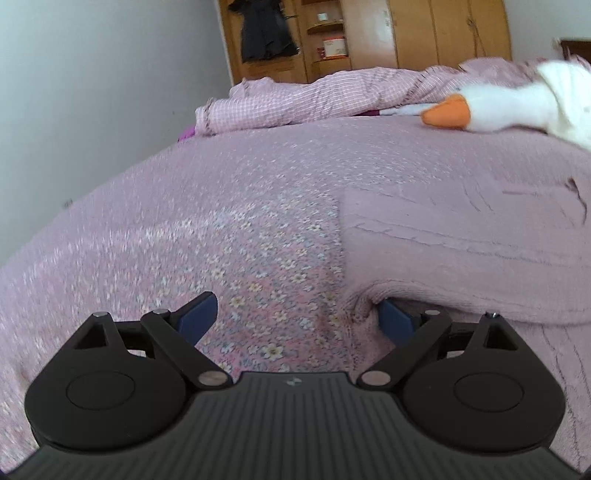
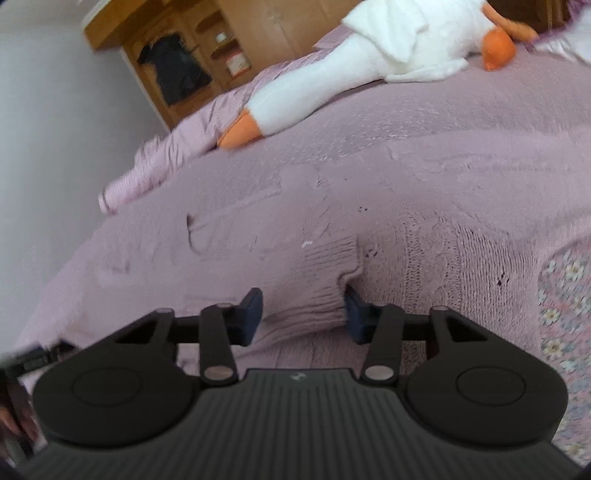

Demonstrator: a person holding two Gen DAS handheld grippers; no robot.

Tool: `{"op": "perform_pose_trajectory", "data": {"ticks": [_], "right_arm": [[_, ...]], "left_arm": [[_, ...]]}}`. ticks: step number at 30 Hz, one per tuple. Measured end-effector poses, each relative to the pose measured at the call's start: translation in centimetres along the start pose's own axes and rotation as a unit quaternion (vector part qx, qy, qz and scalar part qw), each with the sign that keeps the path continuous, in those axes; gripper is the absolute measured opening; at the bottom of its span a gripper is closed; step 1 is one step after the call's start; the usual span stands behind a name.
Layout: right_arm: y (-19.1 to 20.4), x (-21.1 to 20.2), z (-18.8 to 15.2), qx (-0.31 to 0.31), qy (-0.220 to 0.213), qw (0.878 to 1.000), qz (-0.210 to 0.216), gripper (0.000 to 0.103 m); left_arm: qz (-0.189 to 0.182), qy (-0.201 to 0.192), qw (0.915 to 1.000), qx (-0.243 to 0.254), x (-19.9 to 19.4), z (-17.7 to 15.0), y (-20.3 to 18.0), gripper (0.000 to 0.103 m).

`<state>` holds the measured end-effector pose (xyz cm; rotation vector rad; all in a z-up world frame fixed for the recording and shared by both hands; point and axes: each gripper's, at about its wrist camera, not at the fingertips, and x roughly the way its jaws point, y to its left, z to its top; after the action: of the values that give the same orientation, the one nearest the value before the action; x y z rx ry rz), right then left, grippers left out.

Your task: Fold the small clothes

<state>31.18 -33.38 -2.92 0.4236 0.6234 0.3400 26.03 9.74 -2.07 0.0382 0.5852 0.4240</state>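
Two grippers low over a bed [image 1: 258,206], both at the near edge of a pink knit sweater [image 1: 461,243] spread flat on the floral bedspread. Left gripper [image 1: 299,314] with fingers wide apart: left pad over bare bedspread, right pad [image 1: 395,319] tucked under the sweater's folded corner, knit edge draped over it; nothing clamped. Right gripper [image 2: 303,310] with fingers spread at middling width, a ribbed band of the sweater [image 2: 306,288] bunched up between the pads, touching or nearly touching the right pad [image 2: 354,314], a little apart from the left one; cannot tell whether the knit is truly pinched. Sweater in the right view filling most of the bed ahead, cable pattern toward the right, floral bedspread showing at the far right edge. Beyond the sweater, well apart, a white plush goose [image 1: 509,107] with orange beak lying on the bed, next to a rumpled checked quilt [image 1: 295,103]. Farther back, a wooden wardrobe [image 1: 424,33] with open shelves and a dark garment [image 1: 264,31] hanging; white wall at left. Both views somewhat blurred.
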Motion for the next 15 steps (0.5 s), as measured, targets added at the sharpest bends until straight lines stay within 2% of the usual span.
{"op": "perform_pose_trajectory", "data": {"ticks": [2,3,6,9,12,15], "right_arm": [[-0.7,0.1,0.1,0.019,-0.005,1.0,-0.004,0.023],[-1.1,0.1,0.2,0.033,-0.009,0.999,-0.003,0.019],[-1.9,-0.5,0.7,0.059,-0.021,0.998,0.01,0.016],[-1.7,-1.3,1.5,0.036,-0.042,0.998,-0.014,0.015],[-2.1,-1.2,1.6,0.04,-0.028,0.998,-0.03,0.015],[-2.4,-0.7,1.1,0.036,-0.004,0.999,-0.036,0.015]], "left_arm": [[-0.001,-0.001,1.0,0.003,-0.1,-0.2,0.0,0.096],[0.002,-0.002,0.9999,0.011,-0.3,-0.3,-0.2,0.095],[0.013,-0.015,0.9989,0.041,-0.6,-0.6,-0.9,0.091],[0.022,-0.019,0.9982,0.052,-0.4,-0.9,-0.9,0.091],[0.01,-0.018,0.9991,0.036,-0.7,-1.0,-0.3,0.092],[0.008,-0.023,0.9989,0.039,-1.8,-1.1,-0.2,0.092]]}}
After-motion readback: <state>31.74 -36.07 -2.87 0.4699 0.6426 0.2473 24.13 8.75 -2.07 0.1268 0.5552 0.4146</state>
